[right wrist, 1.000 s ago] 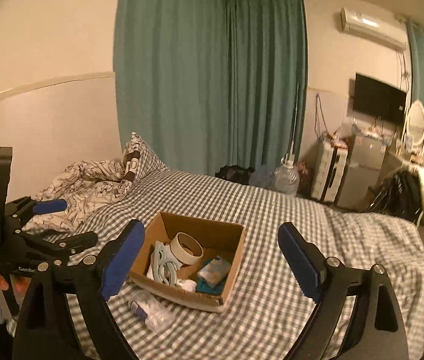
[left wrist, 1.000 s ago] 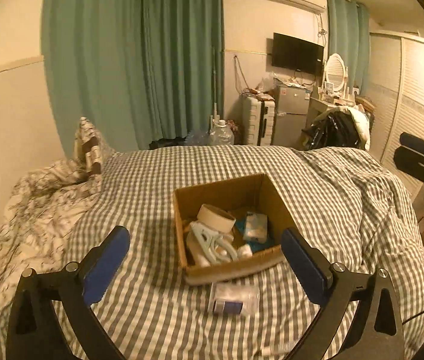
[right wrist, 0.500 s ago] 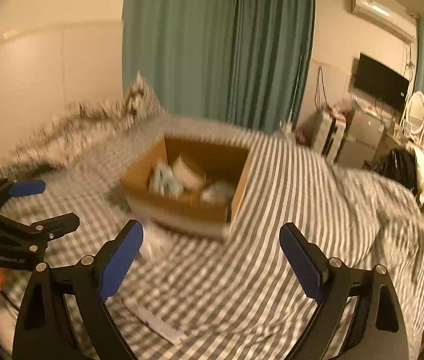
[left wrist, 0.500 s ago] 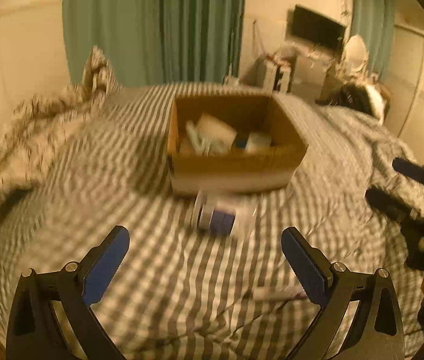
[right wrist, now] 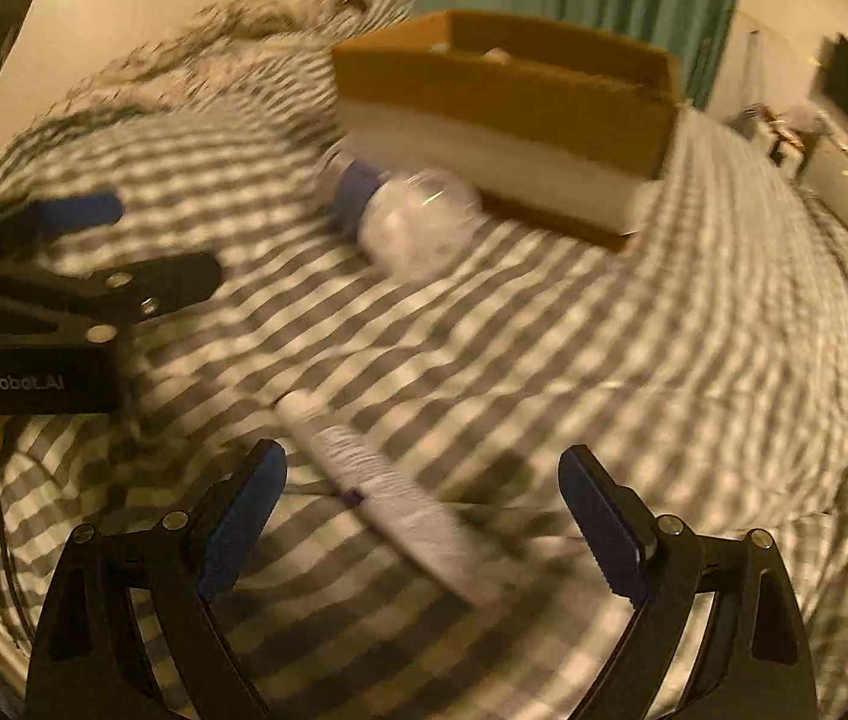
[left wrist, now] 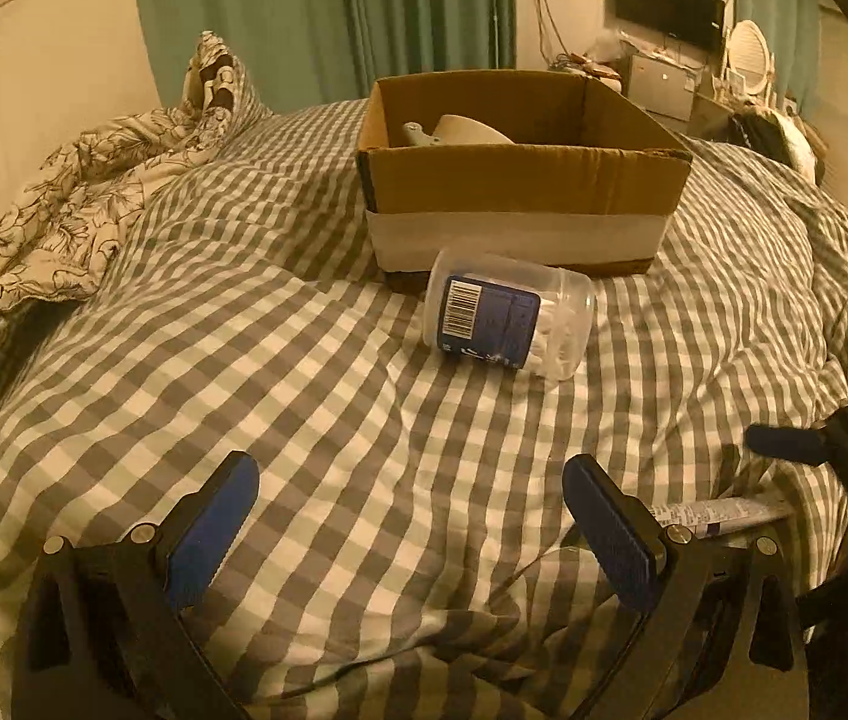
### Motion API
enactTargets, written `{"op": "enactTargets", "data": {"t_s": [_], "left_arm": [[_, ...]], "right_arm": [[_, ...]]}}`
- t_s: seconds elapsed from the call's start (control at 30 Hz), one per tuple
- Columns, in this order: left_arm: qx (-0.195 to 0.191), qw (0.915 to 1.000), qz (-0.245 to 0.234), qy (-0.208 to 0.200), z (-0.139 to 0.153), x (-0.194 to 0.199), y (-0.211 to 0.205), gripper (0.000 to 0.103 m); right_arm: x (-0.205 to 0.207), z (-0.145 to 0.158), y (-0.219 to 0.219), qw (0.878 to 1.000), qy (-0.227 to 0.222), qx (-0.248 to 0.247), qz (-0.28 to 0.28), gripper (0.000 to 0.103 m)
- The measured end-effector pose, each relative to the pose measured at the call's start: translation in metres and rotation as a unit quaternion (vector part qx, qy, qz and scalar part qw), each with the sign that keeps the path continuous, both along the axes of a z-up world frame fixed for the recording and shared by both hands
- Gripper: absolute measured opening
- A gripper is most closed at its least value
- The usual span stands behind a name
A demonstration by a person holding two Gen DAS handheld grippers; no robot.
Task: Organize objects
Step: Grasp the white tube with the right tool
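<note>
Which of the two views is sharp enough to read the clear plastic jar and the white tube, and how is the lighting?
Left wrist view: sharp; clear plastic jar with its barcode label legible, dim warm yellow light. Right wrist view: motion-blurred; white tube and brown cardboard box smeared, checks streaked. Fisheye bends both.

Dim amber light is tinting both fisheye views; the right wrist view is smearing beyond its jaws.
</note>
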State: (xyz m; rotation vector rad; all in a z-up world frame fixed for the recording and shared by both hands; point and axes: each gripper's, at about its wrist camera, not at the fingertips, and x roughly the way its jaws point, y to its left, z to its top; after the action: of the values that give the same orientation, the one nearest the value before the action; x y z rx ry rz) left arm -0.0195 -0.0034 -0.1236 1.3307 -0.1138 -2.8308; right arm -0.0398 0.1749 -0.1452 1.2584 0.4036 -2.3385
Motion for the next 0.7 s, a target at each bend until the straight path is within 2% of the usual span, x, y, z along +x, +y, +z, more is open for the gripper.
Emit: {"op": "enactTargets", "data": {"t_s": [0.03,0.07,0.1,0.17,0.27,0.47,0.6,0.7], "left_arm": [[0.001,1.0,0.0,-0.002,-0.001,-0.001,0.0,0.103],[0.002,1.0,0.001,-0.003,-0.001,-0.001,-0.001,0.103],[0.003,1.0,0.001,-0.004,-0.001,-0.003,-0.001,0.103],[0.004,1.0,0.001,-0.008,-0.002,-0.004,-0.001,0.103],[0.001,0.9999,-0.003,-0.012,-0.002,-0.004,0.001,0.103],[0.01,0.9995,-0.023,-0.019,-0.001,-0.006,0.003,0.103],[0.018,0.999,-0.031,-0.026,0.001,-0.011,0.007,0.103],[0.013,0.9989,-0.042,-0.016,0.005,-0.018,0.016,0.103]], "right_arm": [[-0.001,-0.005,-0.004,1.0,-0.006,0.004,0.004,0.083],[-0.002,-0.009,-0.007,1.0,-0.015,0.004,0.007,0.072],[-0.002,-0.012,-0.009,1.0,-0.023,-0.002,0.008,0.067],[-0.002,-0.012,-0.009,1.0,-0.027,-0.009,0.009,0.051],[0.001,-0.007,-0.008,1.0,-0.025,-0.009,0.014,0.037],[0.0,0.018,0.011,0.998,-0.022,-0.054,-0.005,0.018],[-0.001,0.042,0.027,0.997,0.009,-0.066,-0.026,0.018],[-0.011,0.057,0.033,0.997,0.034,-0.064,-0.034,0.017]]}}
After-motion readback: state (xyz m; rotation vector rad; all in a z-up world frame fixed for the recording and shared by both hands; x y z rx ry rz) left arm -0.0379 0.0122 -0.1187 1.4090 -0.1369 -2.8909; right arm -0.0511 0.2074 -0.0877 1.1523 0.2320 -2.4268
